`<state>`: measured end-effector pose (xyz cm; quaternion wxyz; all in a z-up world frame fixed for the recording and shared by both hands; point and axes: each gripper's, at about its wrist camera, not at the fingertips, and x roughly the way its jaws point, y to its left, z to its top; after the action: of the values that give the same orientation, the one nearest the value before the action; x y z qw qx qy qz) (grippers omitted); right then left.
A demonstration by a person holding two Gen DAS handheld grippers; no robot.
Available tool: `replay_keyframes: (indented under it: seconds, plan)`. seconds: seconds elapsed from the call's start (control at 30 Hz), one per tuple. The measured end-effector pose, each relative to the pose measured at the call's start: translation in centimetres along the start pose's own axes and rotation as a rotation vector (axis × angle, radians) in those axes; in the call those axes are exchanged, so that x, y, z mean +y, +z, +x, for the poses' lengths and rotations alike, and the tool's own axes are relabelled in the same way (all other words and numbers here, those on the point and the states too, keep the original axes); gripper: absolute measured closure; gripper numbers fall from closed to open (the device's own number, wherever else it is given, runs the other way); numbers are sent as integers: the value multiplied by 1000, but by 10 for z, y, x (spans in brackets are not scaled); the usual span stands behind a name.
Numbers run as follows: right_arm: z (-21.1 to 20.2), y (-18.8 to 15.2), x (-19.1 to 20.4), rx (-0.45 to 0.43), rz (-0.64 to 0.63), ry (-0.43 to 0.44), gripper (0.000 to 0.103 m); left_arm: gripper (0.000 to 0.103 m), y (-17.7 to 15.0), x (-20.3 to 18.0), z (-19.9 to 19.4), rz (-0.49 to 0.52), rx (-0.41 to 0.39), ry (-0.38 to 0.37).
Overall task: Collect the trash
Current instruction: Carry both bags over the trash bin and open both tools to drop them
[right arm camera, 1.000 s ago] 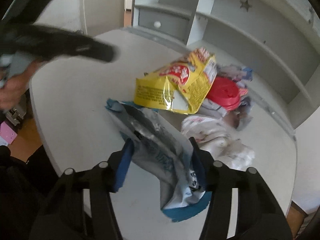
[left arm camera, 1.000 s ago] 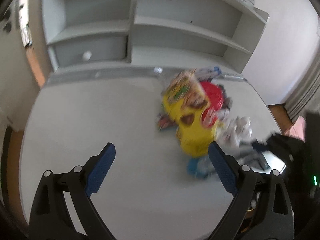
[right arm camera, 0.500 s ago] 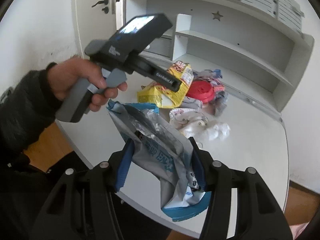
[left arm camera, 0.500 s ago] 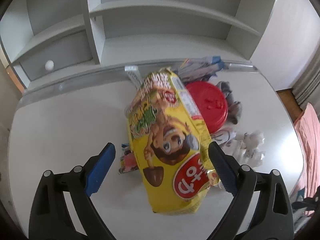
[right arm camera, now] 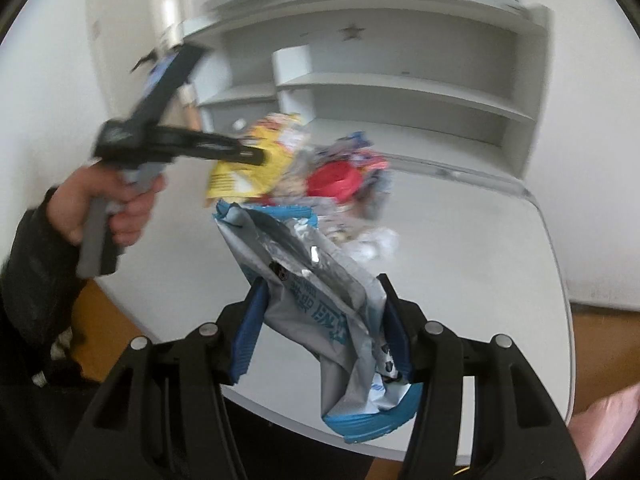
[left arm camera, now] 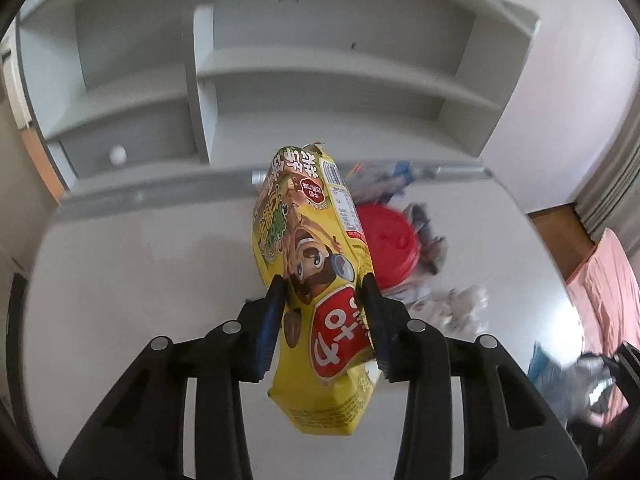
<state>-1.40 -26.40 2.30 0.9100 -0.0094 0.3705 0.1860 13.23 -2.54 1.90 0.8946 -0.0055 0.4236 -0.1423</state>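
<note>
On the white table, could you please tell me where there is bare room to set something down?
The table is bare left of the yellow snack bag, up to the shelf unit. It is crowded around the red lid.

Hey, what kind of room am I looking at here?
Probably a bedroom or child's room at home: a pale grey shelf unit with star cut-outs behind a white rounded table, and pink bedding at the side.
</note>
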Motion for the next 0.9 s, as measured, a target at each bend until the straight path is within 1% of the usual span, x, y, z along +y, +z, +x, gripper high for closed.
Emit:
replay_keyframes:
  seconds: [0.1,0.2,0.3,0.37,0.4,0.43,0.47,0.5,0.53,0.6,0.7,0.8,0.83,0.9]
  plan:
    - [-17,-9,-32,-29,109,-59,49,64,3,-24,-21,50,-49,-22]
    - [-39,-30,-75,-52,245,-154,49,64,3,-68,-31,121,-76,-82]
    - [-63,-57,-113,-67,374,-244,49,64,-9,-124,-31,196,-85,-177]
    - [-83,-85,-142,-80,478,-313,49,64,-22,-169,-26,250,-74,-256]
    - [-91,-97,-154,-84,521,-344,49,64,-29,-187,-24,276,-63,-293]
    - [-100,-113,-168,-86,571,-383,49,64,-41,-217,-18,318,-38,-346]
    - [-111,-132,-182,-88,631,-424,49,64,-48,-233,-15,343,-21,-377]
    - [-121,-152,-197,-86,693,-462,49,64,-60,-259,-10,381,0,-424]
    - [-127,-166,-205,-81,732,-487,49,64,-69,-273,-8,404,8,-446]
    - [-139,-202,-227,-58,831,-553,49,64,-88,-309,0,468,37,-486]
    - [-149,-256,-252,-5,955,-628,49,64,-125,-365,10,562,95,-573]
    - [-149,-306,-272,56,1070,-647,49,64,-155,-399,22,636,137,-602]
    - [-146,-322,-278,84,1100,-646,49,64,-168,-412,25,665,138,-609]
    - [-138,-353,-287,159,1156,-646,49,64,-184,-428,35,696,176,-620]
